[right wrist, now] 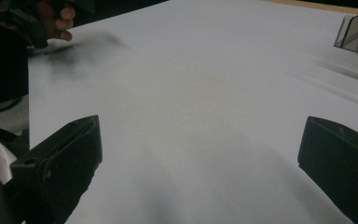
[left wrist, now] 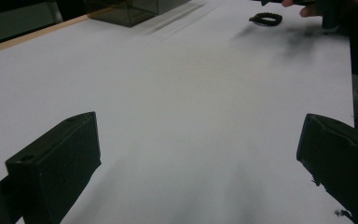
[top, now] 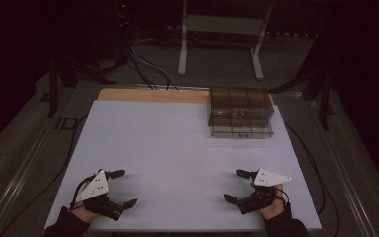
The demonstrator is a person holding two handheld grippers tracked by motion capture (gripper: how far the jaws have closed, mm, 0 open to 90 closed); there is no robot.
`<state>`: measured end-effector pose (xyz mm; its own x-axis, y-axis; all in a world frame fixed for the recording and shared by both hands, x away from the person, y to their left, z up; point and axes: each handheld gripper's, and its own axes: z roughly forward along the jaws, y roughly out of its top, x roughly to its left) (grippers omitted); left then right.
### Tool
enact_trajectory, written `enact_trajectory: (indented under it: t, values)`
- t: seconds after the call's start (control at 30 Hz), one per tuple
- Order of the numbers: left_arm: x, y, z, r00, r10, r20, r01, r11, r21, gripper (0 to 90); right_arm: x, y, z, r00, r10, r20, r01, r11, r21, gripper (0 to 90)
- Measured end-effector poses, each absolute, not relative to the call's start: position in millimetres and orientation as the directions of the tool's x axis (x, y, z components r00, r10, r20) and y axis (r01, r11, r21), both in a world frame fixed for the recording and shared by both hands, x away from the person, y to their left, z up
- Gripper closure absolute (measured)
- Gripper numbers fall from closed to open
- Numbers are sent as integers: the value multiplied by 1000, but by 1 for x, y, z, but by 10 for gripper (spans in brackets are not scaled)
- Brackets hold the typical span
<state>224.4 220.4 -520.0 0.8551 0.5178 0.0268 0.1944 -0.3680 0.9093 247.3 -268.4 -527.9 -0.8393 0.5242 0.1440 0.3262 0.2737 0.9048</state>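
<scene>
With both the left gripper (top: 123,188) and the right gripper (top: 237,185) held wide open and empty at the near edge, the smoky clear drawer box (top: 241,112), at one o'clock, is best approached squarely.

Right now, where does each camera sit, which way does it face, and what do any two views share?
High view: above the person's side, looking forward and down on the white table; both hands, left gripper and right gripper show.
Left gripper view: between open jaws, across the table toward the other hand.
Right gripper view: between open jaws, toward the other hand.
Shared: the clear drawer box.
</scene>
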Motion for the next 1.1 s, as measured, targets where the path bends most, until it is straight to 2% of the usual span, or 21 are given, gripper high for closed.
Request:
enact_trajectory:
  t: [0.23, 0.77, 1.1]
  values:
    - [224, 220, -520, 861, 508, 23, 192, -368, 910, 2, 248, -268, -527, -838, 517, 174, 350, 266, 898, 0]
    - [225, 218, -518, 866, 500, 9, 194, -353, 915, 3, 247, -268, -527, -855, 493, 163, 346, 307, 887, 0]
    - [222, 221, -517, 866, 500, 5, 192, -341, 920, 3, 243, -255, -505, -878, 450, 161, 306, 270, 913, 0]
